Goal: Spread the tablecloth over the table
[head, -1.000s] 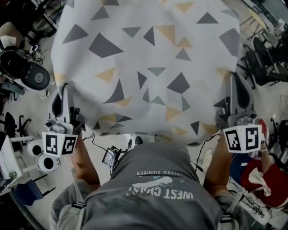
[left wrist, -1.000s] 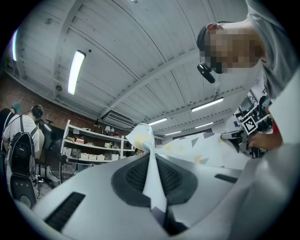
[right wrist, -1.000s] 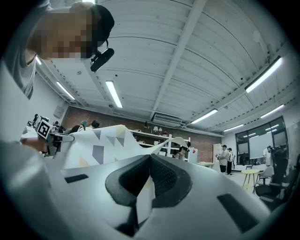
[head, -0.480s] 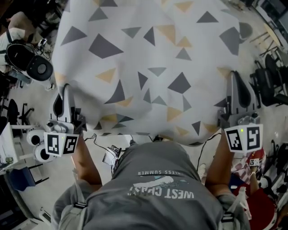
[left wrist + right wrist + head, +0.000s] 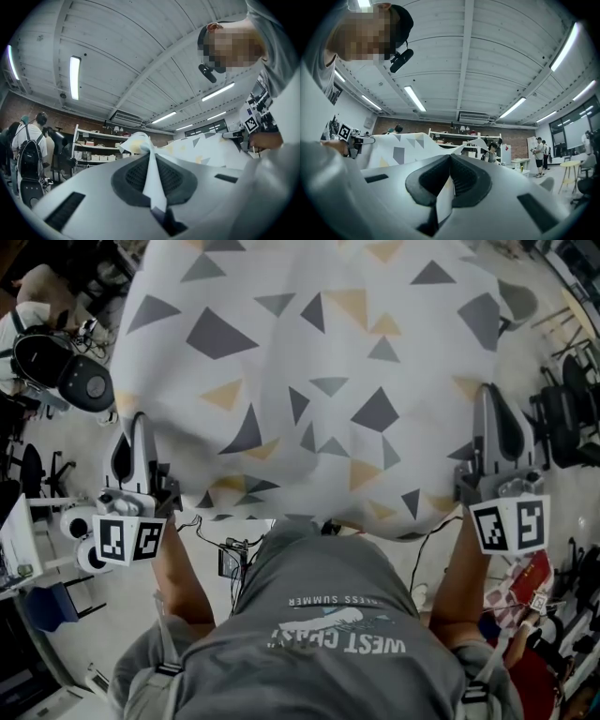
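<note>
The tablecloth (image 5: 319, 362), white with grey and yellow triangles, stretches out in front of me and hides whatever lies beneath it. My left gripper (image 5: 138, 425) is shut on its near left corner. My right gripper (image 5: 487, 401) is shut on its near right corner. In the left gripper view a strip of the tablecloth (image 5: 152, 164) is pinched between the dark pads, and the sheet billows off to the right. In the right gripper view a fold of the tablecloth (image 5: 443, 199) sits clamped in the jaws, with the patterned sheet rising on the left. No table shows.
Floor clutter surrounds me: a black round device (image 5: 84, 385) at the left, cables (image 5: 230, 554) by my body, dark chairs (image 5: 562, 418) at the right. A shelf unit (image 5: 93, 150) and a person with a backpack (image 5: 29, 154) stand beyond. More people (image 5: 540, 157) stand far right.
Both grippers keep their hold on the cloth corners. The floor clutter has slid in the head view, mostly in the first half second, as I carried the cloth across the room.
</note>
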`<state>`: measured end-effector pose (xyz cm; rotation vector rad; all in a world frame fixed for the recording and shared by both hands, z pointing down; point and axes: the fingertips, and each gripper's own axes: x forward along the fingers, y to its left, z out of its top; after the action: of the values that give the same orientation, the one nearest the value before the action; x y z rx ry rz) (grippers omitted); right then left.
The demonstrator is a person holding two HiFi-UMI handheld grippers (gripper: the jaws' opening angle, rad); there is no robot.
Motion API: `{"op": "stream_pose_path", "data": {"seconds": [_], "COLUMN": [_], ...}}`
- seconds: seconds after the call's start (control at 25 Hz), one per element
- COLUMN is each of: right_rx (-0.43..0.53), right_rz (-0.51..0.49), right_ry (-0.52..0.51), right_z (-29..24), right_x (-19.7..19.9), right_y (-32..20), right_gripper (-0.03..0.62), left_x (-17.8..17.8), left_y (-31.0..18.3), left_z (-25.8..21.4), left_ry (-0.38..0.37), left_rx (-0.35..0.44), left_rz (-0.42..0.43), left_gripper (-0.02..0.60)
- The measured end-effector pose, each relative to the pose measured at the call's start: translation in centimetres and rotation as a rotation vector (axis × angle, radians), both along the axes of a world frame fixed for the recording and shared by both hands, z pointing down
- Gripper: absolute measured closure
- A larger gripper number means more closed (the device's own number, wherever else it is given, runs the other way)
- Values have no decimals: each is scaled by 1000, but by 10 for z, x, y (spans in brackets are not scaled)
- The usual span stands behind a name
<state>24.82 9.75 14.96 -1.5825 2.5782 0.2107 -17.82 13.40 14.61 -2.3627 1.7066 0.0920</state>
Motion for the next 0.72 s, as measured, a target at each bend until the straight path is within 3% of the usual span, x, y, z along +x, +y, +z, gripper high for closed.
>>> {"op": "stream_pose_path", "data": {"seconds": [0.16,0.32,0.72], "right_rx": [-8,-31,-45], "right_rz": [25,63,157], "right_ry": [-1,1,17], "right_z": [0,4,6], "right_x": [4,-4,-55], "right_y": [0,-28,-97], "right_gripper": [583,583,583], "left_x": [3,-3,-58], "left_y": [-13,-57,-164], "left_z": [1,7,16], "left_ry": [4,10,23], "left_rx": [-6,-29,-39], "left_rz": [24,68,149], "left_gripper": [580,580,580]}}
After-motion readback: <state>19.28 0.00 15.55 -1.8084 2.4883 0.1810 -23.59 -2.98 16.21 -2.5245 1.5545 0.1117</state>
